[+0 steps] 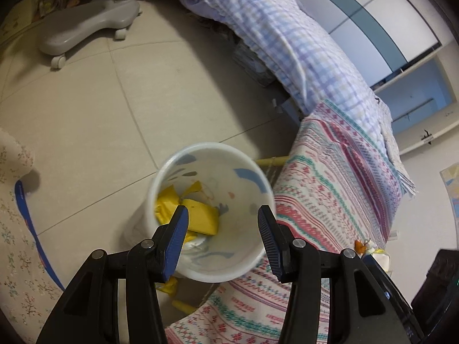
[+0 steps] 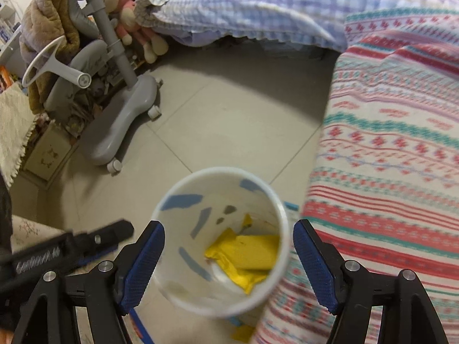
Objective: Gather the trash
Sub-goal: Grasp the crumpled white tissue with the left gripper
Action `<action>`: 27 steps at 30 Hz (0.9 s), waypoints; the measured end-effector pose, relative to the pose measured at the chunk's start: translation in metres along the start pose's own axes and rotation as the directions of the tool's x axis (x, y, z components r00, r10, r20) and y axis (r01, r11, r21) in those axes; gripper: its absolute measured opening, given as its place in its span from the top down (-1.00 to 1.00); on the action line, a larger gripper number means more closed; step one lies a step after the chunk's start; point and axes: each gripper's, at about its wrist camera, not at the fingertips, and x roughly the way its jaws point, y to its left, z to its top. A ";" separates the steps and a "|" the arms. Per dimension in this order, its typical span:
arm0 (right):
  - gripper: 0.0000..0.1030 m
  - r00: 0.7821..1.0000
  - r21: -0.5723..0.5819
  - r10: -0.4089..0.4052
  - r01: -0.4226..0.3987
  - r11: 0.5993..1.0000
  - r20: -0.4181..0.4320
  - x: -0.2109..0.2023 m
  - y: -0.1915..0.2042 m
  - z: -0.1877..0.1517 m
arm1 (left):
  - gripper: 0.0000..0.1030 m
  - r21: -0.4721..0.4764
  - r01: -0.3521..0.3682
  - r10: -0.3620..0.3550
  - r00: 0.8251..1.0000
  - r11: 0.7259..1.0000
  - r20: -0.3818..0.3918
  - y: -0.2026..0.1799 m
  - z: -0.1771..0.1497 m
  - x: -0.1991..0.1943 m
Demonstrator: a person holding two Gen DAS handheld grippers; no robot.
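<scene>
Beside the bed (image 1: 330, 177), on the tiled floor (image 1: 100, 114), stands a white bin (image 1: 212, 269) with blue marks on its inner wall. Yellow wrappers (image 1: 200, 215) lie at its bottom, with something white next to them. Another scrap of yellow (image 1: 167, 285) lies on the floor just outside the bin, at its base.

Both claws hang over the bin's mouth and point steeply down into it. The left claw (image 1: 222, 240) stands half open; its blue pads (image 1: 176, 243) are seen against the bin's inside, and nothing is between them. From the right wrist view the right claw (image 2: 228, 261) stands wide, its pads (image 2: 143, 263) flanking the bin's rim on either side without pressing on it; it holds nothing. The left claw's black frame (image 2: 71, 246) shows at the lower left of that view, blurred.

The bin (image 2: 221, 306) sits close against a striped, patterned bedspread (image 2: 387, 172) that hangs down the side of the bed. Further along the bed lies a checked blue and white quilt (image 1: 272, 34). Across the floor stands a grey chair base (image 2: 120, 120) on castors, with a brown blanket (image 2: 46, 23) draped over the chair and a pink plush toy (image 2: 126, 3) behind it. A blue strap (image 1: 27, 215) runs along the floor at the left of the left wrist view, next to a flowered cloth (image 1: 14, 243).
</scene>
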 end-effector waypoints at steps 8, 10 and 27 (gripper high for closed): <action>-0.60 0.998 -0.025 -0.059 0.059 0.998 -0.005 -0.084 -0.059 -0.018 | -0.03 0.134 0.048 -0.040 0.997 0.990 -0.059 -0.068 -0.026 0.022; -0.60 0.997 -0.005 -0.073 0.073 0.997 -0.011 -0.104 -0.082 -0.020 | -0.03 0.201 0.068 -0.052 0.995 0.977 -0.084 -0.098 -0.041 0.031; -0.70 0.975 0.584 -0.213 0.210 0.784 -0.064 -0.227 -0.325 -0.076 | -0.33 0.454 0.277 -0.117 0.930 0.847 -0.349 -0.302 -0.190 0.126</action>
